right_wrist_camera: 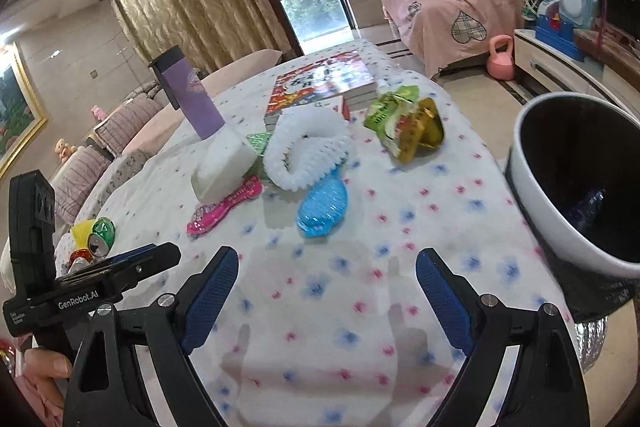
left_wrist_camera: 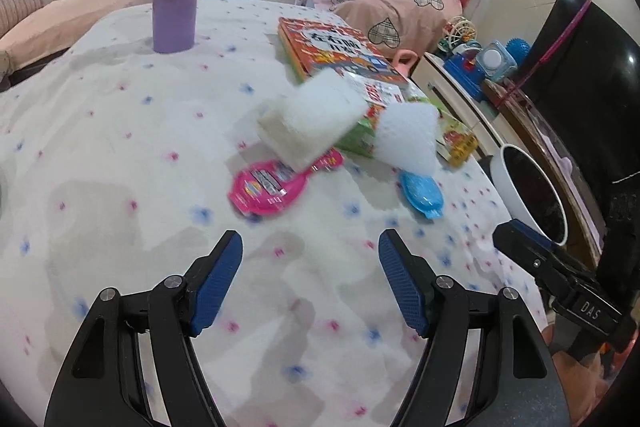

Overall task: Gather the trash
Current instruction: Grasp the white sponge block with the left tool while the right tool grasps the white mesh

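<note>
L gripper (left_wrist_camera: 310, 283) gaping wide w/ nothing held, R gripper (right_wrist_camera: 326, 301) likewise, pink wrapper (right_wrist_camera: 224, 207) lying at 11 o'clock, white bin (right_wrist_camera: 560, 227) sitting at 2 o'clock

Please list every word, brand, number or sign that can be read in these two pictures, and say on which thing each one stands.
"DAS": on the black body of the right gripper, seen in the left wrist view.
"GenRobot.AI": on the black body of the left gripper, seen in the right wrist view.
Small white print beside it: too small to read.
Book covers: large characters, too blurred.
Pink package, green snack bag: print unreadable.
</note>
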### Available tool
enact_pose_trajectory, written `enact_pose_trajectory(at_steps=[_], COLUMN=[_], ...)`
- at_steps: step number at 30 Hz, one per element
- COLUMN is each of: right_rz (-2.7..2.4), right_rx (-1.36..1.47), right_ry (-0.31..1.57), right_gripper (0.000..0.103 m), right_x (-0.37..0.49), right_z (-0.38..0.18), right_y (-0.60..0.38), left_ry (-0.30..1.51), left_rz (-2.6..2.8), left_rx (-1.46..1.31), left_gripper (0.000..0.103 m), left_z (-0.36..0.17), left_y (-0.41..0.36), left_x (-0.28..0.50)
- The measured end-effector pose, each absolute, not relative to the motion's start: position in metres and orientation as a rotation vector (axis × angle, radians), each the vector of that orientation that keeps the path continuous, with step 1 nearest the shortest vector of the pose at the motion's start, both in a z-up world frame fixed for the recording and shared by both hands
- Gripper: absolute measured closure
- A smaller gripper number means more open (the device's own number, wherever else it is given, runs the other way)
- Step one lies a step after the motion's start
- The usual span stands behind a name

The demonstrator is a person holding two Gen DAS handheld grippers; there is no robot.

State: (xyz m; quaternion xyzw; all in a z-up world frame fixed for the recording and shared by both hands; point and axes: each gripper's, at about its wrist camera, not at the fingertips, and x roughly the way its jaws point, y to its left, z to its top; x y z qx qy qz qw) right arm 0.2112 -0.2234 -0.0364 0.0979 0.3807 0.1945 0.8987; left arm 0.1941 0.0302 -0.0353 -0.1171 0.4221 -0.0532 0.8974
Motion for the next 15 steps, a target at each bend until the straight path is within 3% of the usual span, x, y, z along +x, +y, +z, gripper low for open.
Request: enact_pose_trajectory(at_steps=[2, 9, 15], right_rz=[0.397, 0.423, 0.454], right_rx=[0.192, 0.196, 0.182], right_ry=[0.772, 0.778, 0.781], right_gripper=[0.014, 0.038, 0.042], right_x=[0.214, 0.236, 0.256], right_z=[-0.034, -0.034, -0.036], right_y=[-0.220, -0.205, -0.189], left_ry=[0.868, 0.857, 0.868], left_rz=[-0.105, -0.097, -0.098], left_rx=[-0.237, -0.180, -0.131], left_gripper=[0.027, 0.022, 0.020], left_z=[-0.033, -0.028, -0.030], left_y=[0.034, 0.039, 0.040], left_x=[0.200, 0.227, 0.256])
